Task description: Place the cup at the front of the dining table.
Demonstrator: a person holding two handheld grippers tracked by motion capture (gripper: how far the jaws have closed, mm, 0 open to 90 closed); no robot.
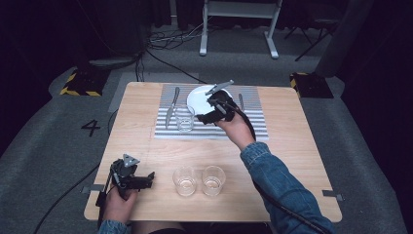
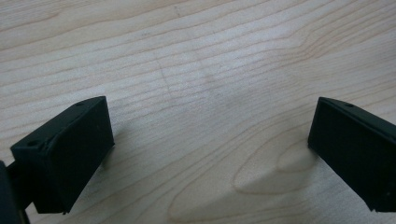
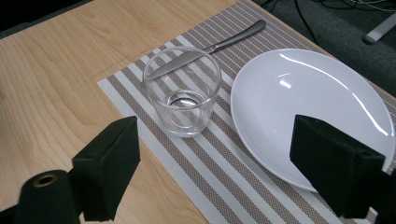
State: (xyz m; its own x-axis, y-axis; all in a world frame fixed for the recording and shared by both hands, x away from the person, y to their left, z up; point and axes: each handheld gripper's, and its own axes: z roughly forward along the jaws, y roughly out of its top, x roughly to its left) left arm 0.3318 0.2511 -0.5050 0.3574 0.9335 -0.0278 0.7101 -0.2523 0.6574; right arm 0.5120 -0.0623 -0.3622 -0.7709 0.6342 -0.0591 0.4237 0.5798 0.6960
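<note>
While both jaws wide: clear empty glass (image 3: 182, 97) upright on striped placemat (image 3: 224, 163).

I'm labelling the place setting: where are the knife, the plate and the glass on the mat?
knife (image 3: 187, 56): right gripper view, on its blade.
plate (image 3: 308, 93): right gripper view, on its bare centre.
glass (image 3: 183, 109): right gripper view, on its front wall.

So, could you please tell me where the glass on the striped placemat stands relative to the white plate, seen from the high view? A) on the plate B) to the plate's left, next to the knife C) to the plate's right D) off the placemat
B: the glass stands on the placemat left of the plate, beside the knife.
</note>
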